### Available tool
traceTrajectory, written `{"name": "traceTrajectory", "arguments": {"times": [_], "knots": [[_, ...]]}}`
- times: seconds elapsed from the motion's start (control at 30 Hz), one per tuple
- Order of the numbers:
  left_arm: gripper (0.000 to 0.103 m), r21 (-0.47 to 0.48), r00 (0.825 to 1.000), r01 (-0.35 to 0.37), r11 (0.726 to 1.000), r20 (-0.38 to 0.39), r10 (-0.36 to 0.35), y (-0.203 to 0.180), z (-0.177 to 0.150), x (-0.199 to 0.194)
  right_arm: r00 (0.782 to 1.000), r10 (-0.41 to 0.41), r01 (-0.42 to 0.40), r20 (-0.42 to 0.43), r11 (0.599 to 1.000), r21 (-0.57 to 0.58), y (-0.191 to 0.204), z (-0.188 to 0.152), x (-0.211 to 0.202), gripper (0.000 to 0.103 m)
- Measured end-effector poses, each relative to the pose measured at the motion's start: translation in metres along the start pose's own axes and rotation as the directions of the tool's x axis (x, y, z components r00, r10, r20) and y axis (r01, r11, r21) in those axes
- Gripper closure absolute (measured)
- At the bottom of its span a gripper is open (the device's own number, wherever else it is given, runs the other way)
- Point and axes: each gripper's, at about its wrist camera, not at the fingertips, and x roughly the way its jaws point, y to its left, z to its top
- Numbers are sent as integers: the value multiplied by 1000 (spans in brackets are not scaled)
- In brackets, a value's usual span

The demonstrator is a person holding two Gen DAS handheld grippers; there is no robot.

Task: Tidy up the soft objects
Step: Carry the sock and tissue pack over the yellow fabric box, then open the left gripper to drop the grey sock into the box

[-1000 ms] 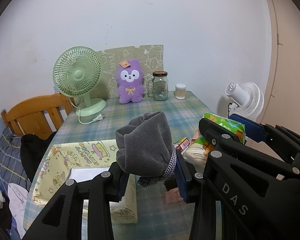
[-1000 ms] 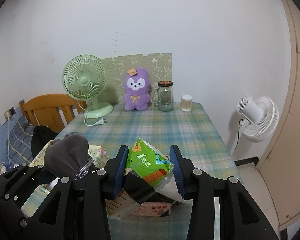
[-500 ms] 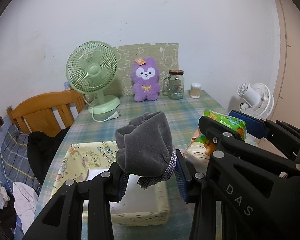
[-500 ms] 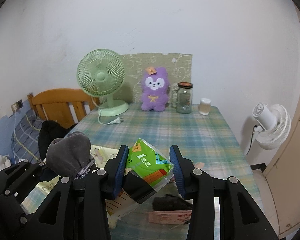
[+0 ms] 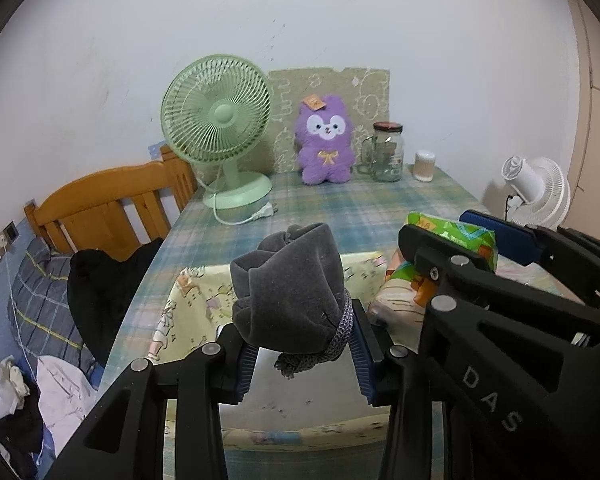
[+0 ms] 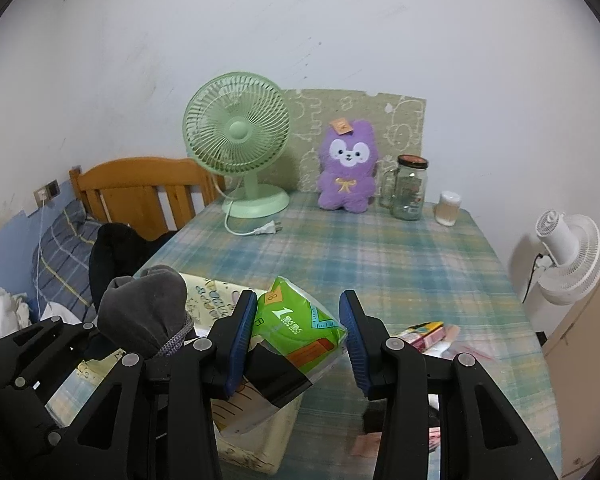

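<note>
A rolled grey sock bundle (image 5: 288, 292) sits pinched between the blue pads of my left gripper (image 5: 300, 344), which is shut on it. It hangs over a yellow cartoon-print fabric box (image 5: 196, 300) with a pale inside. Just to the right, my right gripper (image 6: 298, 332) is shut on a green tissue pack (image 6: 300, 320), also over the box (image 6: 208, 300) near its right side. The right wrist view shows the grey bundle (image 6: 144, 312) at lower left; the pack (image 5: 452, 236) shows in the left wrist view.
At the back of the plaid-clothed table (image 6: 380, 256) stand a green fan (image 6: 236, 136), a purple plush toy (image 6: 348, 168), a glass jar (image 6: 408, 188) and a small tub (image 6: 448, 208). Flat packets (image 6: 424, 332) lie at right. A wooden chair (image 5: 108, 200) with a black garment stands left; a white fan (image 6: 568, 256) stands right.
Both grippers have carried their loads leftward and slightly down, so the yellow box now lies more squarely under them. Neither grip has changed.
</note>
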Motion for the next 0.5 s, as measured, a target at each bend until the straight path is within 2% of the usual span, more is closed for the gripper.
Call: {"name": "traceTrajectory", "arguments": {"times": [0.33,0.4,0.47,0.5], "knots": [[57,-33,997,-48,998,-62,46,29,-13,25,998,43,-45,-46,998,-34,24,-2,29,57],[50,-36,996,-61,997,-75,58,33,-15,30,997,48,-50,-56,998,-40,29,-2,36,57],[36,-37,993,-91,995,-81,88,37,-17,34,997,51,-54,-65,998,-45,31,-2,42,57],[34,-40,991,-104,994,-84,100,39,-18,37,996,57,-60,-71,997,-45,32,-3,46,57]]}}
